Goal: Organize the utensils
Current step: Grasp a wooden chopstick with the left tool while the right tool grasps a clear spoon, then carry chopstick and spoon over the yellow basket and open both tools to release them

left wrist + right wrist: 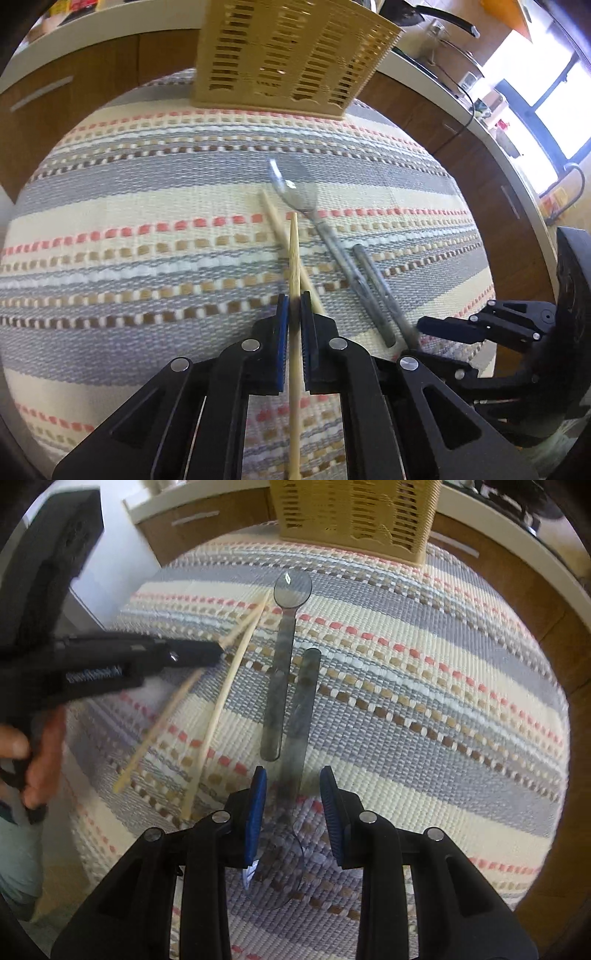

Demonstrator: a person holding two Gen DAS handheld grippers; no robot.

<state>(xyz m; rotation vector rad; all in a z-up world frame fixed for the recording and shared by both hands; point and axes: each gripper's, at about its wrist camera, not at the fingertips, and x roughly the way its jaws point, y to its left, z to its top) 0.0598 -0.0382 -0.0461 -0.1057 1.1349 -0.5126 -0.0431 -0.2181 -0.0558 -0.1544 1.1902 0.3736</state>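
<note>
L tool (pixel 294 301) clamps chopstick (pixel 294 266), R view only: 2nd spoon (pixel 297 716) betw open pads

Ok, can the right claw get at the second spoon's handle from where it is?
Probably yes. The right claw stands open astride the second spoon, its handle between the pads, nothing covering it; the other spoon lies close alongside.

Wooden kitchen cabinets (pixel 92 85) under a white countertop (pixel 122 16) curve behind the table's striped woven cloth (pixel 147 206); right of the cabinets, a bright window (pixel 546 96) glares daylight.
</note>
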